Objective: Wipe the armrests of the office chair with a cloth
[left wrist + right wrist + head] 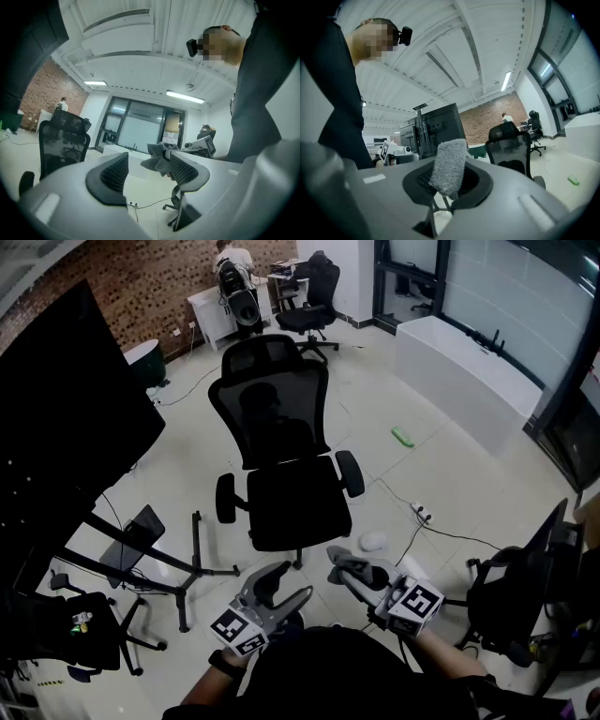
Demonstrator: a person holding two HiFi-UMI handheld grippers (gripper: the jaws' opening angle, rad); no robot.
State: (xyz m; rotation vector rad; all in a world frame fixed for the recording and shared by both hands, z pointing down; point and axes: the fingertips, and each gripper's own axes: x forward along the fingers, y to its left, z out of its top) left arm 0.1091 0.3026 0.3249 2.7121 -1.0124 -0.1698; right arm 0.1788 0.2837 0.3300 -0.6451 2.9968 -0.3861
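tiled office floor point(450, 493), brick wall point(169, 277) at 11 o'clock. right gripper point(345, 570) jaws clamped on the grey cloth point(449, 166), held up ready for wiping; left gripper point(287, 585) jaws apart with nothing between, probably kept free to steady the chair. office chair point(291, 493) stands at 12 o'clock just ahead, armrests point(350, 472) at its 3 and 9, cloth not on them yet.

Office chair point(281, 442) in all 3 views
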